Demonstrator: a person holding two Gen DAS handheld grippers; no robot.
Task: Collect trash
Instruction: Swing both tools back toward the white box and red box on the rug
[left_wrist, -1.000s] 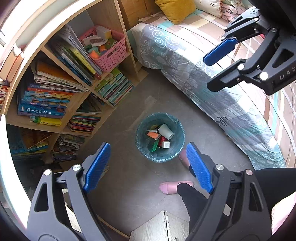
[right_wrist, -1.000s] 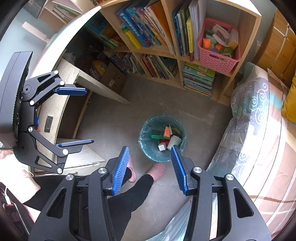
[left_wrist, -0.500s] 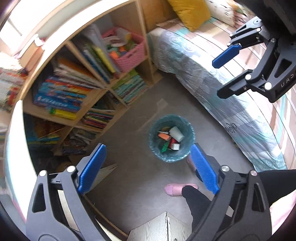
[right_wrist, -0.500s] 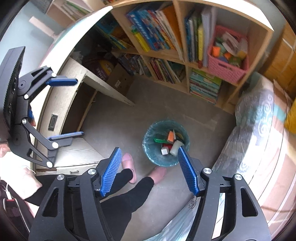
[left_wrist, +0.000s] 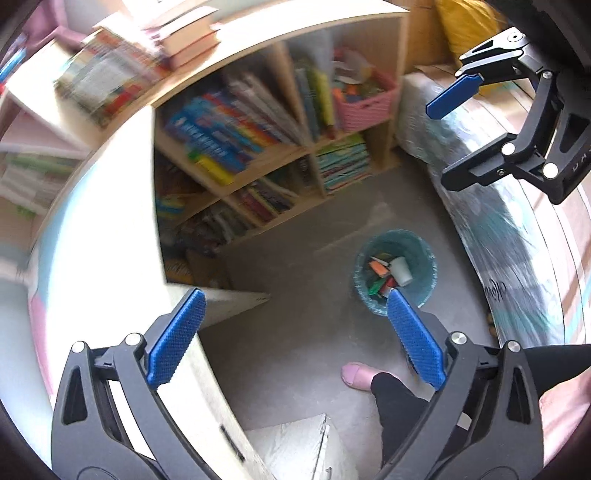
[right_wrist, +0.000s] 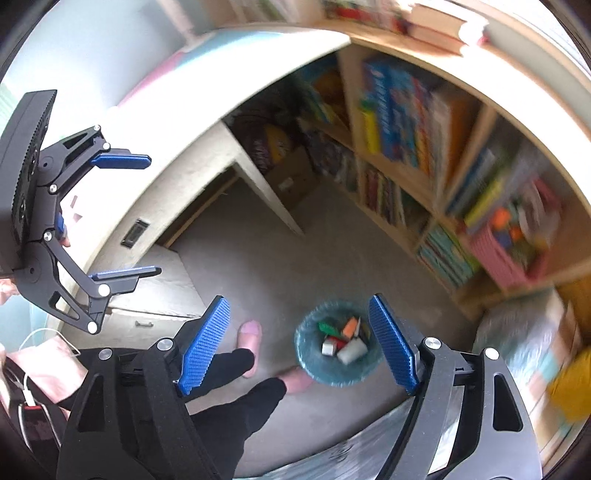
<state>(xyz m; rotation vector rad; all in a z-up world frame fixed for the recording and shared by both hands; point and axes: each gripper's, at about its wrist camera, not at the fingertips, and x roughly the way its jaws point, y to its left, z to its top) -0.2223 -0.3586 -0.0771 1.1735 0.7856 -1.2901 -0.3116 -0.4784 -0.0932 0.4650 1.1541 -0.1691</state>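
A round bin with a teal liner (left_wrist: 424, 254) stands on the grey floor far below, holding several pieces of trash: a white cup, orange, green and red scraps. It also shows in the right wrist view (right_wrist: 306, 354). My left gripper (left_wrist: 295, 332) is open and empty, high above the floor left of the bin. My right gripper (right_wrist: 299, 343) is open and empty, high over the bin. Each gripper shows in the other's view, the right gripper (left_wrist: 454, 136) at top right and the left gripper (right_wrist: 129, 218) at left, both open.
A wooden bookshelf (left_wrist: 273, 147) full of books, with a pink basket (left_wrist: 365, 103), lines the wall. A white desk (left_wrist: 122, 206) curves at left. A bed with patterned cover (left_wrist: 517, 206) is at right. The person's leg and pink slipper (left_wrist: 354, 374) stand near the bin.
Both grippers have swung leftward and up, toward the desk and shelf top. The bin has shifted right in the left view and lower in the right view. Both stay open.
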